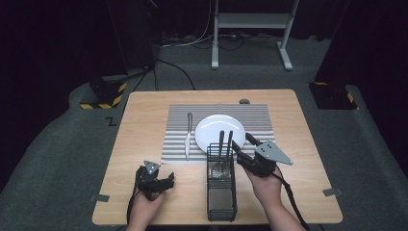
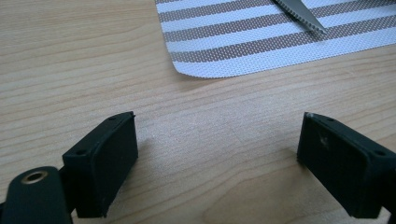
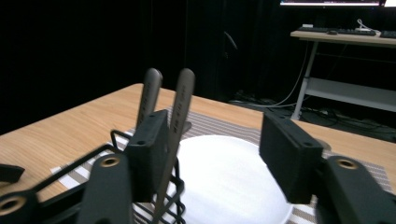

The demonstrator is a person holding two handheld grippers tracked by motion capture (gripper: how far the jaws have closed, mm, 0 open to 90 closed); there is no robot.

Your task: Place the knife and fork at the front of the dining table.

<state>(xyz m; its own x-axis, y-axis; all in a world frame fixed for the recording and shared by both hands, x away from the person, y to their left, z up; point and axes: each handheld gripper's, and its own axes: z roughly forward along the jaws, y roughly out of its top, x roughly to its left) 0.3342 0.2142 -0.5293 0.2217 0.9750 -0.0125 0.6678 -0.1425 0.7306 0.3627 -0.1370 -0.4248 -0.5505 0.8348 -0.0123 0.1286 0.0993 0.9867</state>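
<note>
A place setting is being laid on a light wooden counter [image 1: 144, 120]. A black wire-mesh cutlery basket [image 1: 221, 192] stands near the front edge with two grey metal utensil handles [image 3: 180, 105] rising from it. The right gripper [image 1: 243, 144] hovers beside them, its jaws half open around nothing. Next, they need to close on one handle and lift straight up. The left gripper [image 1: 166, 182] rests with open, empty jaws. A round white plate [image 1: 209, 127] and steel knife [image 1: 188, 134] lie on the grey-and-white striped placemat [image 1: 255, 115]. No writing is readable.
</note>
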